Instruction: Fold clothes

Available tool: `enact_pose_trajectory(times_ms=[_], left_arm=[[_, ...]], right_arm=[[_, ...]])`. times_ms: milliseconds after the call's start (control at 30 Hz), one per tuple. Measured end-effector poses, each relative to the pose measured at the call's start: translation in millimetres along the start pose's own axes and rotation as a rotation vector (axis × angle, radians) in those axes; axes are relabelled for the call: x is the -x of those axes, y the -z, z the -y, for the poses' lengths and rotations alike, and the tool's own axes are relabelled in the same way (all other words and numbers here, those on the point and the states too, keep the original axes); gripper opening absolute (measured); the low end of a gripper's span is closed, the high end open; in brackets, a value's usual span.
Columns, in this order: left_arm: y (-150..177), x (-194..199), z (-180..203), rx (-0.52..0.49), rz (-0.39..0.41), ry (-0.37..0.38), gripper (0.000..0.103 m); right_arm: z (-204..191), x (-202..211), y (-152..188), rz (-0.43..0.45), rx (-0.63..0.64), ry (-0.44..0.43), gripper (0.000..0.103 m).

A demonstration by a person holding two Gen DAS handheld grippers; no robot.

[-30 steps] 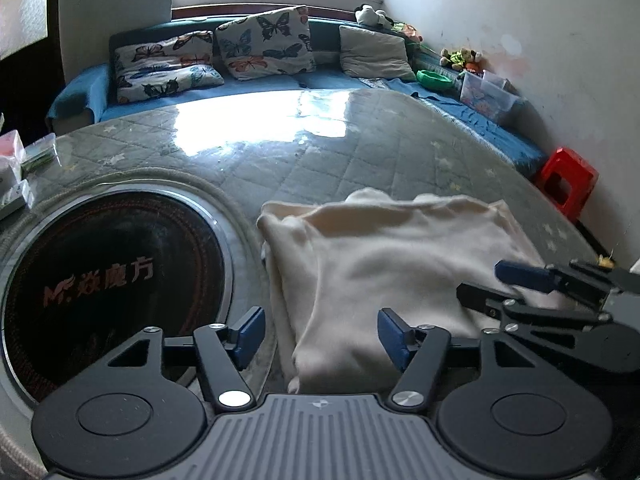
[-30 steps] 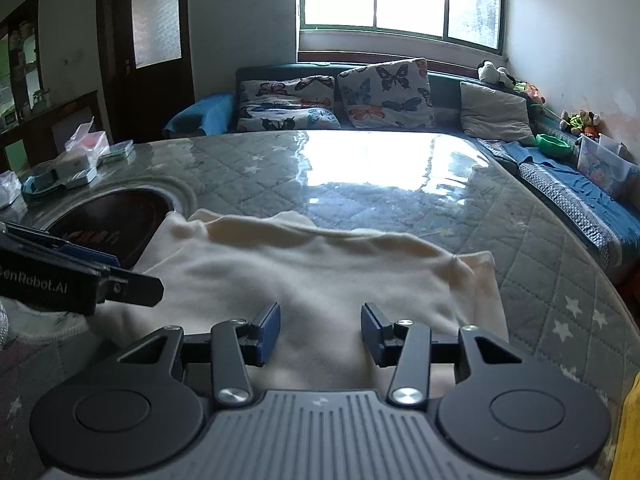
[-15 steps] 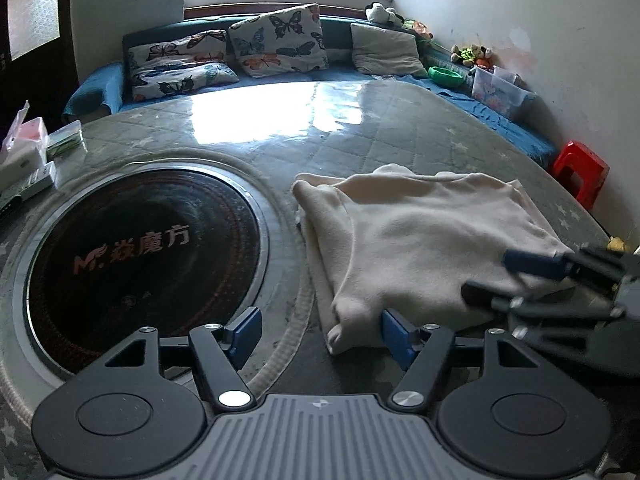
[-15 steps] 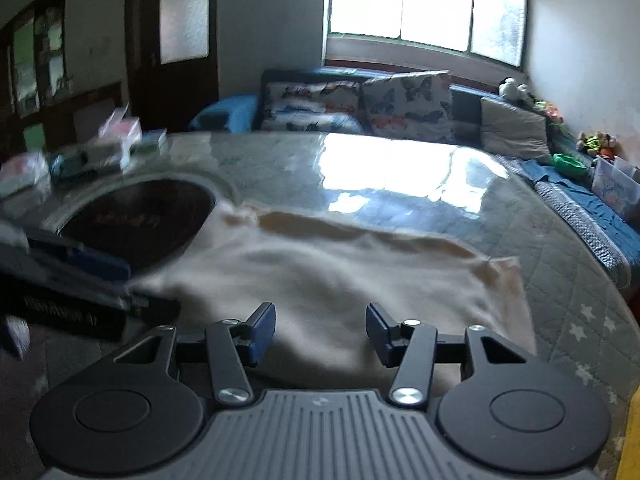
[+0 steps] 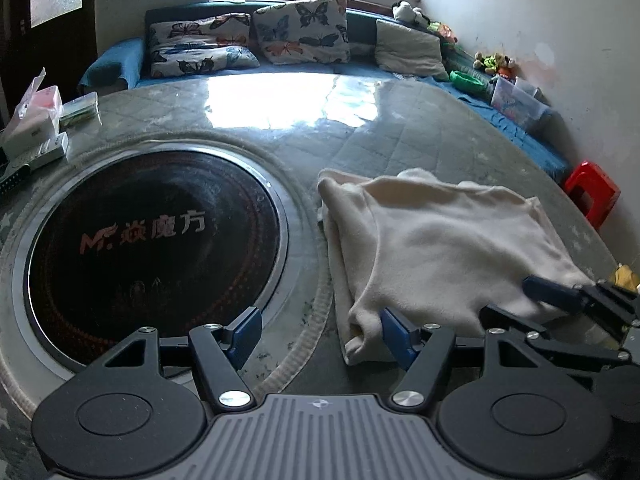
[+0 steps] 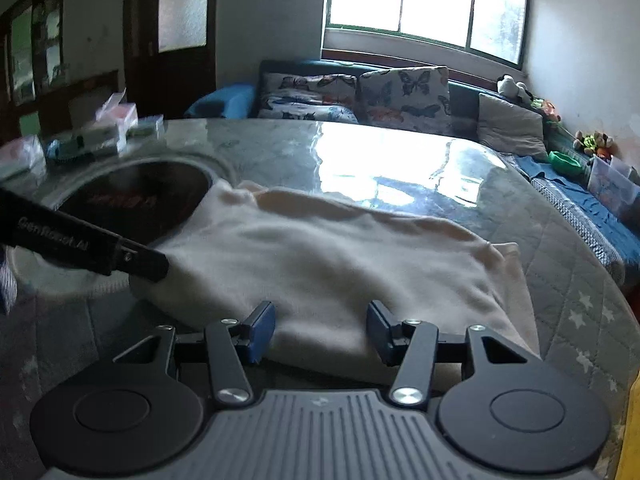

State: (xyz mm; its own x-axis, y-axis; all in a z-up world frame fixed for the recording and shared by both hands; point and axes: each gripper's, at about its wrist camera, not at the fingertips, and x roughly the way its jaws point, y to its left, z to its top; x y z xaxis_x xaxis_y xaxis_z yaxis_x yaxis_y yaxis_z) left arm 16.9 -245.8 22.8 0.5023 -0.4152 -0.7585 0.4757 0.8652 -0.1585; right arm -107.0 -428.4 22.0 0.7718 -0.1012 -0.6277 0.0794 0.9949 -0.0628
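A cream garment (image 5: 436, 240) lies folded into a rough rectangle on the quilted round table (image 5: 280, 120); it also shows in the right wrist view (image 6: 340, 260). My left gripper (image 5: 320, 332) is open and empty, just off the garment's near left corner. My right gripper (image 6: 320, 330) is open and empty at the garment's near edge. The right gripper also shows at the right of the left wrist view (image 5: 520, 300), with its jaws apart over the cloth. The left gripper's side shows at the left of the right wrist view (image 6: 92, 248).
A round black glass inset (image 5: 148, 248) with a metal rim fills the table's left. Small boxes (image 5: 36, 124) sit at the far left edge. A sofa with butterfly cushions (image 5: 300, 32) runs behind. A red stool (image 5: 592, 196) stands at the right.
Both grippers have pulled back toward me and to the left, away from the garment. The garment lies still. Both stayed open.
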Motion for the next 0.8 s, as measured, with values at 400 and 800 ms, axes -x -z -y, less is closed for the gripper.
enact_pose_trajectory(times_ms=[400, 800], left_arm=[[13, 15, -8, 0.023, -0.002, 0.006, 0.078], [28, 39, -13, -0.021, 0.059, -0.010, 0.097]], right_arm=[[2, 13, 2, 0.018, -0.046, -0.001, 0.072], [-7, 20, 9, 0.012, -0.081, 0.000, 0.084]])
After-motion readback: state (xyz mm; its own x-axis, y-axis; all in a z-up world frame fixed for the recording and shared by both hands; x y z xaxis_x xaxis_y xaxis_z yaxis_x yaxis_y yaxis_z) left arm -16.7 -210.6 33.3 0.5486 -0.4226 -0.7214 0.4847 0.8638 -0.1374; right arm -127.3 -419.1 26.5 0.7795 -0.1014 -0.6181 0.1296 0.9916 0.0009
